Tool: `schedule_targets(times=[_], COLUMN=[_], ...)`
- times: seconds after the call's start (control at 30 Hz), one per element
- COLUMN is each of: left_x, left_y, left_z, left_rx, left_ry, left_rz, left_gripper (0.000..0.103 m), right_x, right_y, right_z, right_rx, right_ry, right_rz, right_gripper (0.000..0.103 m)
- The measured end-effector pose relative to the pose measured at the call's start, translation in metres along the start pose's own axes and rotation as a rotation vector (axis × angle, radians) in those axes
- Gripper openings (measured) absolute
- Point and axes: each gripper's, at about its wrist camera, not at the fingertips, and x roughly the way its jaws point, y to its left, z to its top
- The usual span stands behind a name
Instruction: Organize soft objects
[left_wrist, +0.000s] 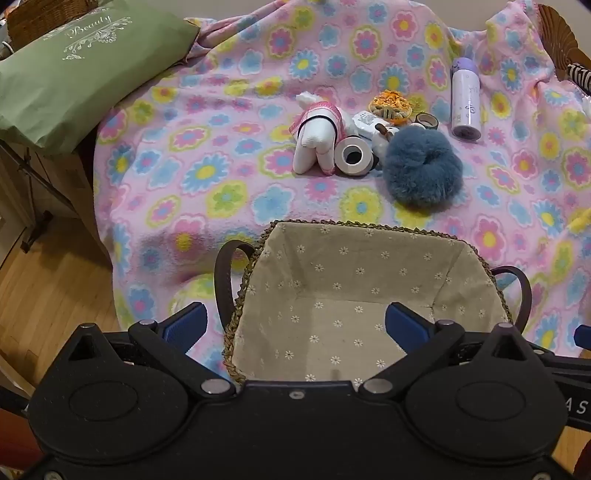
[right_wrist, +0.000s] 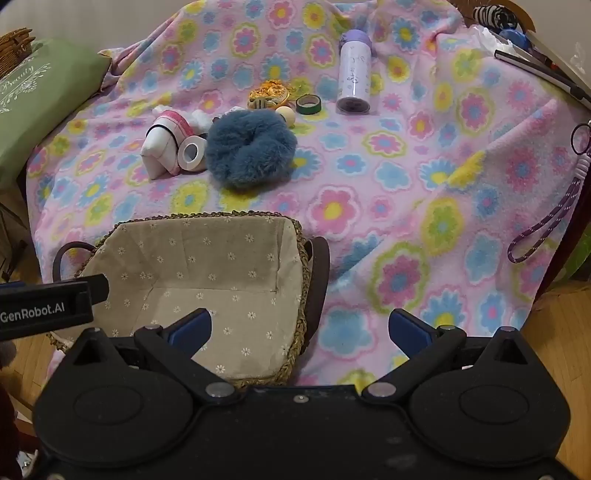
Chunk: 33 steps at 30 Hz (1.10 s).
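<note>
So far nothing is sorted: the basket (left_wrist: 369, 295) sits empty. Beyond its far rim lie the blue scrunchie (left_wrist: 423, 170) and plush toy (left_wrist: 319, 136). Left tongs (left_wrist: 295, 326) and right tongs (right_wrist: 301, 328) gape wide, holding nothing.

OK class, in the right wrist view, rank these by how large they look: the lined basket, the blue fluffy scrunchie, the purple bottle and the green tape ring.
1. Lined basket, though nearest the camera.
2. Blue fluffy scrunchie.
3. Purple bottle, farther away, so uncertain.
4. Green tape ring.
</note>
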Motion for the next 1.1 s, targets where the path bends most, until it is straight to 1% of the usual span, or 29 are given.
schedule_targets(times=[0.33, 0.37, 0.47, 0.5, 1.1], left_x=[0.0004, 0.0003, 0.0002, 0.0002, 0.0007], left_y=[-0.0033, -0.0031, -0.0028, -0.0026, -0.0022], left_z=[-0.0013, -0.0012, -0.0008, -0.0008, -0.0010], left_rx=[-0.003, -0.003, -0.004, -0.004, -0.004], left_ry=[-0.007, -0.007, -0.006, -0.006, -0.003], left_rz=[-0.004, -0.005, -0.006, -0.007, -0.008], left_gripper=[0.099, 0.099, 0.099, 0.099, 0.100], right_x=[-0.0024, 0.0033, 0.0028, 0.0004, 0.0009], right_y=[0.0019, -0.0011, -0.0002, 0.0009, 0.0004], right_z=[0.0001, -0.0049, -0.0072, -0.0018, -0.0013], right_rx=[-0.012, -0.008, -0.011, 0.000, 0.003], right_ry=[-0.011, -0.008, -0.010, 0.001, 0.006], right_rz=[-0.001, 0.001, 0.000, 0.002, 0.005], right_gripper=[0.103, 0.103, 0.103, 0.103, 0.103])
